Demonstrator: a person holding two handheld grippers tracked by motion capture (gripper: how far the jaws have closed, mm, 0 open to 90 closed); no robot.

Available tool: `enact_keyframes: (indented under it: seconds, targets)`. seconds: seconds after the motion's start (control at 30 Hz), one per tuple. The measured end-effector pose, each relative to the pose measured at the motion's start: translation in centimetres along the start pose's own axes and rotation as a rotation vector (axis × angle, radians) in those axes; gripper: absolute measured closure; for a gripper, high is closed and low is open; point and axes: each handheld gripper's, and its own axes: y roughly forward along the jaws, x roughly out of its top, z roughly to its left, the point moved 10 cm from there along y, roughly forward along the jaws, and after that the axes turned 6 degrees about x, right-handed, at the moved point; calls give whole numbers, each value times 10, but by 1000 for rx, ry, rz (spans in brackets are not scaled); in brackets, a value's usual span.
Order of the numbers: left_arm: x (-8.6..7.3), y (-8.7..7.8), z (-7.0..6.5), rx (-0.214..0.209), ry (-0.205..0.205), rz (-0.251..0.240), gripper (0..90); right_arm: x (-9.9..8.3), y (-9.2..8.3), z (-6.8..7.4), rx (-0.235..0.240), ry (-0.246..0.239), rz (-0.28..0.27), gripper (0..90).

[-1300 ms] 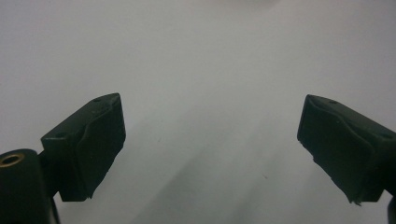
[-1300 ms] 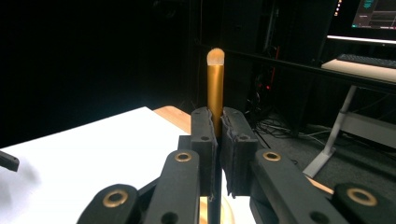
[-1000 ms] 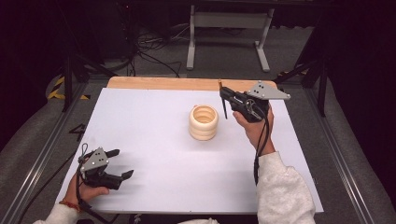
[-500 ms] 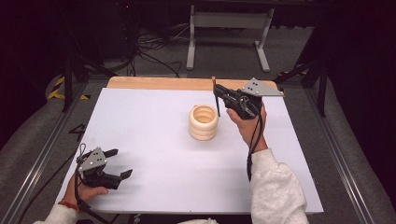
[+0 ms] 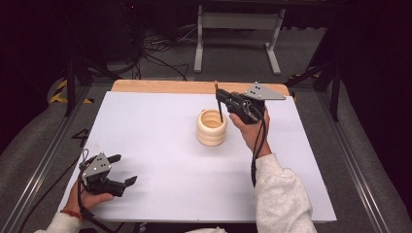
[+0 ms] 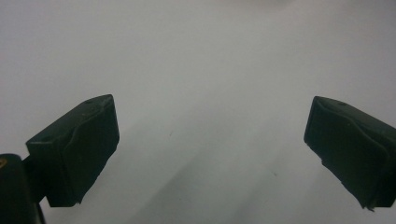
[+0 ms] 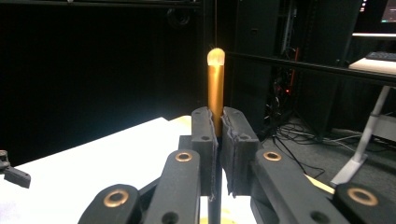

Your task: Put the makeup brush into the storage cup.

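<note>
My right gripper (image 5: pixel 219 95) is shut on a thin pen (image 5: pixel 218 103) and holds it nearly upright. The pen's gold upper half (image 7: pixel 215 88) sticks up above the pressed pads (image 7: pixel 204 135), and its black lower part hangs down. That lower tip is at the mouth of a cream ribbed holder (image 5: pixel 212 128), which stands in the middle of the white table (image 5: pixel 160 194). Whether the tip is inside the holder, I cannot tell. My left gripper (image 5: pixel 125 169) rests on the table at the near left, open, and nothing lies between its pads (image 6: pixel 74 149).
A wooden strip (image 5: pixel 160 86) runs along the table's far edge. Behind it stand a desk frame's white legs (image 5: pixel 198 43), with cables on the floor. Dark metal rails flank the table on both sides.
My right gripper has carried the pen to the left, so its lower tip has gone from beside the holder to the holder's mouth. The left gripper has stayed put.
</note>
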Motion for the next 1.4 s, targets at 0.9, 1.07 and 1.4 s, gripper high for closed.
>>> enact_keyframes:
  seconds: [0.9, 1.07, 1.4]
  targets:
    - [4, -2, 1, 18, -7, -30, 41, -26, 32, -6, 18, 43, 38, 845]
    - [4, -2, 2, 25, 4, -26, 49, -29, 33, -7, 13, 51, 40, 845]
    - [4, -5, -1, 21, -1, -35, 50, -39, 36, -8, 9, 72, 48, 845]
